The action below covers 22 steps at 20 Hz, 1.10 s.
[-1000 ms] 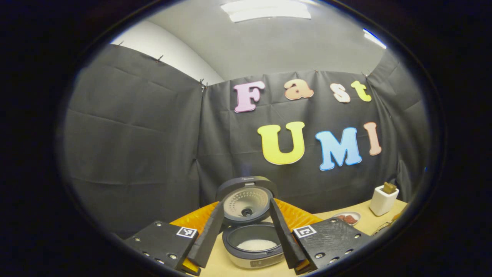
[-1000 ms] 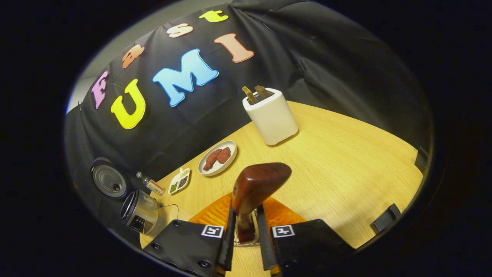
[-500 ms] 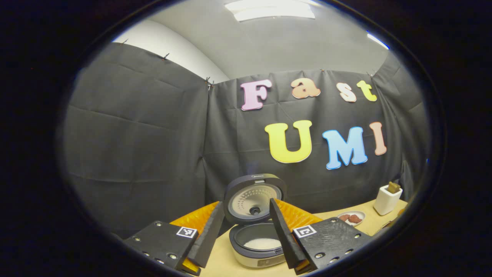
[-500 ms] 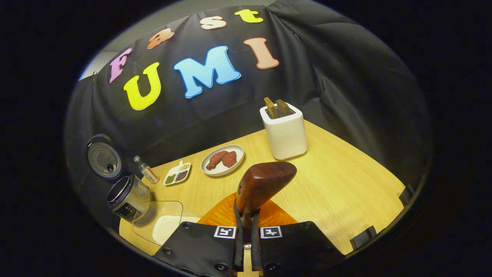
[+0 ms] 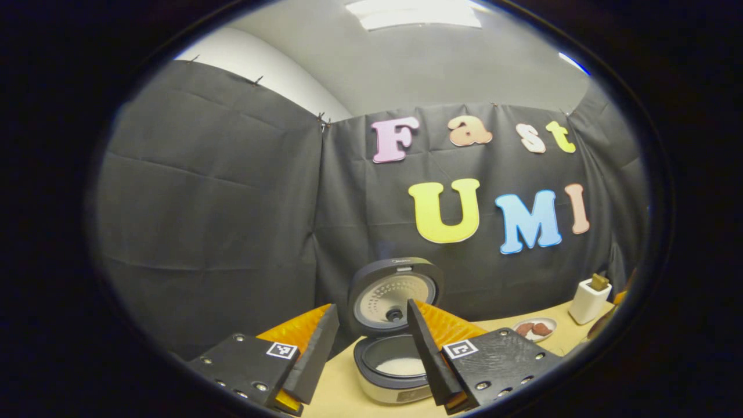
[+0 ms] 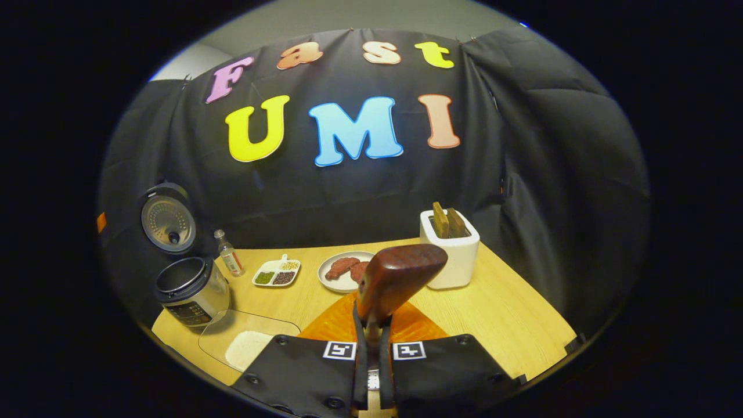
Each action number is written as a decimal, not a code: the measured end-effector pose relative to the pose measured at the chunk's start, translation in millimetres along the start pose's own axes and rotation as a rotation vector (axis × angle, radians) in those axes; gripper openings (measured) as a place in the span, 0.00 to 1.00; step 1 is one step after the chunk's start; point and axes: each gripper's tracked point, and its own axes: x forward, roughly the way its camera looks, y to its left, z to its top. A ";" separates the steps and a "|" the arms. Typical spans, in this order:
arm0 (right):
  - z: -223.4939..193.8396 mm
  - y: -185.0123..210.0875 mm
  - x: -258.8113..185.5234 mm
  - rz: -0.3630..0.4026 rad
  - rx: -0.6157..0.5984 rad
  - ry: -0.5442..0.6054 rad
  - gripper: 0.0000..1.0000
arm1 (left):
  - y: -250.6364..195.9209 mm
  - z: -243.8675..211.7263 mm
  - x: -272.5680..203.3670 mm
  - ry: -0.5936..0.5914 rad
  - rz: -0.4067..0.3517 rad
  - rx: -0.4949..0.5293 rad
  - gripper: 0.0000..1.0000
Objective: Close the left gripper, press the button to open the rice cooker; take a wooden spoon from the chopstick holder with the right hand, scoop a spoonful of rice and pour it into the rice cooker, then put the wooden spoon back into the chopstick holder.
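In the left gripper view the rice cooker [image 5: 396,377] stands open, its lid [image 5: 395,295] tipped up and white rice in the pot. My left gripper [image 5: 371,309] hangs in front of it, open and holding nothing. In the right gripper view my right gripper [image 6: 371,328] is shut on the handle of the wooden spoon [image 6: 400,277], whose dark bowl sticks up above the fingers. The open rice cooker [image 6: 190,288] sits far left on the table. A clear tray of rice [image 6: 248,347] lies just in front of it, left of my right gripper.
On the wooden table [image 6: 511,313] stand a white box [image 6: 451,258] with two brown pieces in it, a plate of red meat [image 6: 343,270], a small divided dish [image 6: 277,273] and a little bottle [image 6: 228,260]. Black cloth walls close in the back and right.
The right gripper shut on the spoon handle and rose with it, its view levelling and swinging toward the back wall. The left gripper pulled back a little from the cooker.
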 end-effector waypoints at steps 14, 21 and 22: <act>-1.3 138.3 11.4 0.244 -0.073 -0.002 0.13 | 47.2 -22.4 12.8 0.027 0.024 0.036 0.75; -58.7 172.9 31.6 0.279 -0.154 0.103 0.09 | 74.9 -35.0 19.1 0.043 0.050 0.038 0.75; -65.0 175.6 33.9 0.281 -0.160 0.111 0.09 | 79.4 -35.7 19.6 0.045 0.055 0.040 0.75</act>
